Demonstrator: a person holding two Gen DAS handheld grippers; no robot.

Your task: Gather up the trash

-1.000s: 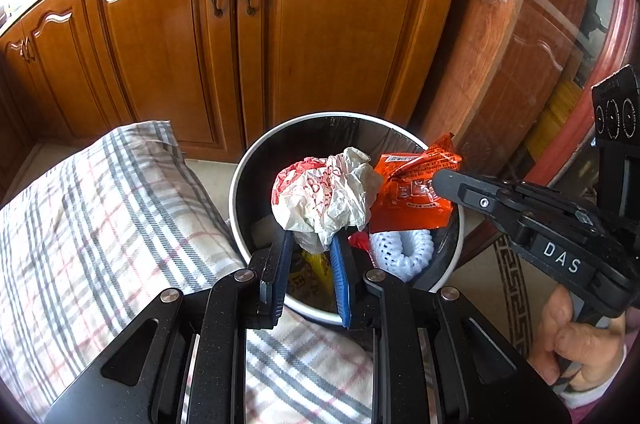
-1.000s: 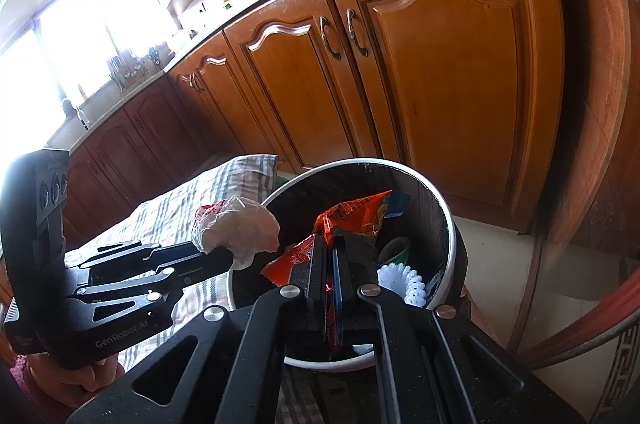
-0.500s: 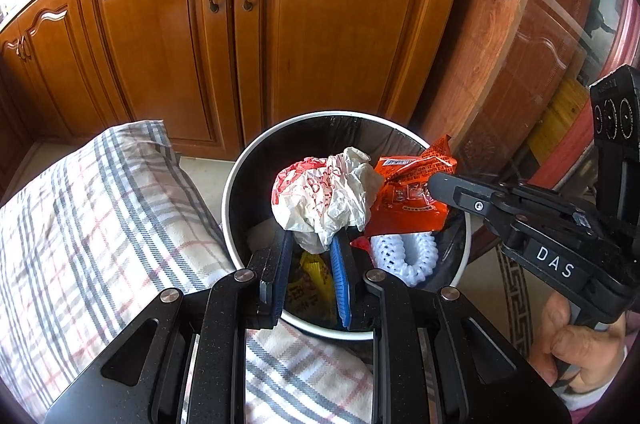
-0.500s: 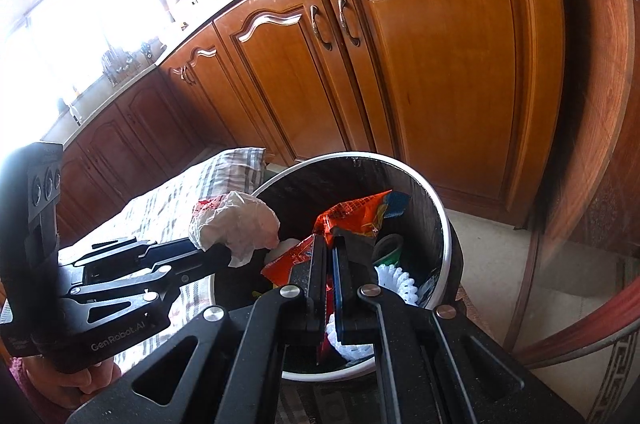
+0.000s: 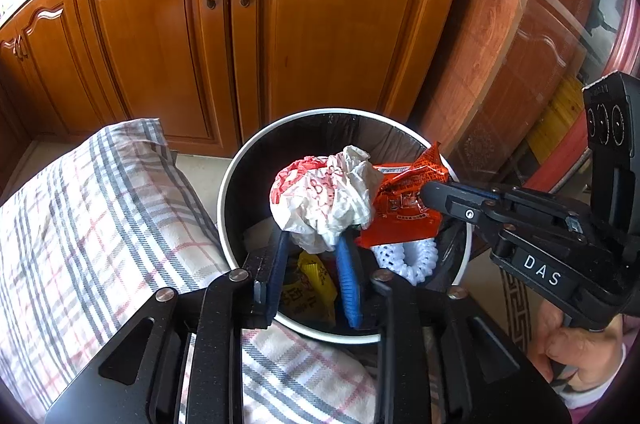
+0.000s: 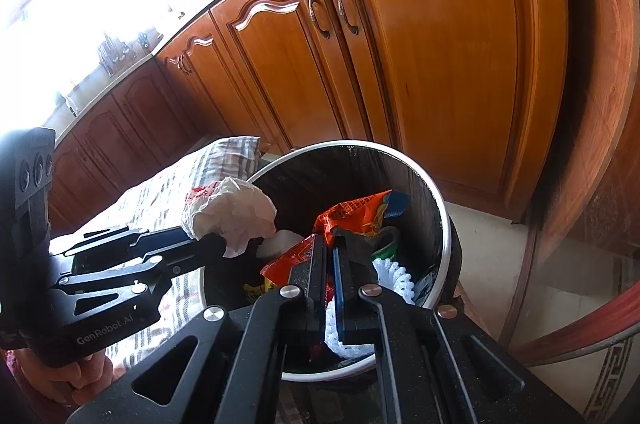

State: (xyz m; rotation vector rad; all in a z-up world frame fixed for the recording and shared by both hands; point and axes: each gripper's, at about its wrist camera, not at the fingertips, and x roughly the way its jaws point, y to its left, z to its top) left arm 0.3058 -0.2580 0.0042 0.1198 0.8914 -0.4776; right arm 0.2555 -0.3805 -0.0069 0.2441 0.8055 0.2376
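Crumpled white paper with red print (image 5: pixel 326 202) sits pinched between the blue-padded fingers of the left gripper (image 5: pixel 316 244), held above the open mouth of the round black trash bin with a white rim (image 5: pixel 240 164). Just beside it, the right gripper (image 6: pixel 330 244) has its fingers narrowed on a shiny orange-red snack wrapper (image 6: pixel 352 214), also over the bin. Inside the bin lie a white ribbed foam net (image 5: pixel 404 260) and a yellow packet (image 5: pixel 308 284). A grey-and-red plaid cloth (image 5: pixel 100 224) lies next to the bin's left side, in front of the brown wooden cabinet doors (image 5: pixel 320 36).
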